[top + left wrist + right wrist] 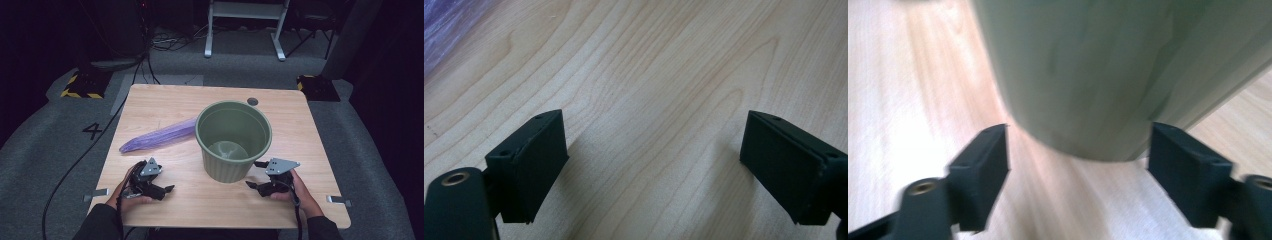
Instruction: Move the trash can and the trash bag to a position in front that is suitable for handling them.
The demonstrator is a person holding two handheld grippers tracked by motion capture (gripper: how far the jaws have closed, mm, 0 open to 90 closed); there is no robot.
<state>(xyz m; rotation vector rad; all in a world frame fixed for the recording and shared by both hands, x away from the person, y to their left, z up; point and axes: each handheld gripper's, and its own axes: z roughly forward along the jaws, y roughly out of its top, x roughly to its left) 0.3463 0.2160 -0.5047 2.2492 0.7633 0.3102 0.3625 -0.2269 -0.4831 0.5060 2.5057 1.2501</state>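
At the bottom of the high view the person's two hands rest on the near edge of the wooden table (150, 107), each holding a gripper low over the wood. The left gripper (161, 189), lower left of centre, has its jaws spread wide with nothing between them; its own view shows bare wood grain under the gap and a corner of purple at the upper left, so it looks parked, perhaps waiting for its turn at the bag. The right gripper (256, 176), lower right of centre, is also spread and empty, pointed at the foot of the green bin (233, 141); in the right gripper view the bin's wall (1083, 75) looms just beyond the jaws, which stand to either side of its base without touching it, a likely approach to steady or shift the bin. The bin stands upright in the middle of the frame, open mouth up, apparently holding nothing. Behind it to the left lies a folded purple plastic bag (160, 135), long and flat on the wood, one end tucked against the bin's far side; it is probably meant as a liner. Further off, on the grey floor at the left edge of the frame, a dark "4" (92, 131) is marked; no other writing or brand can be read
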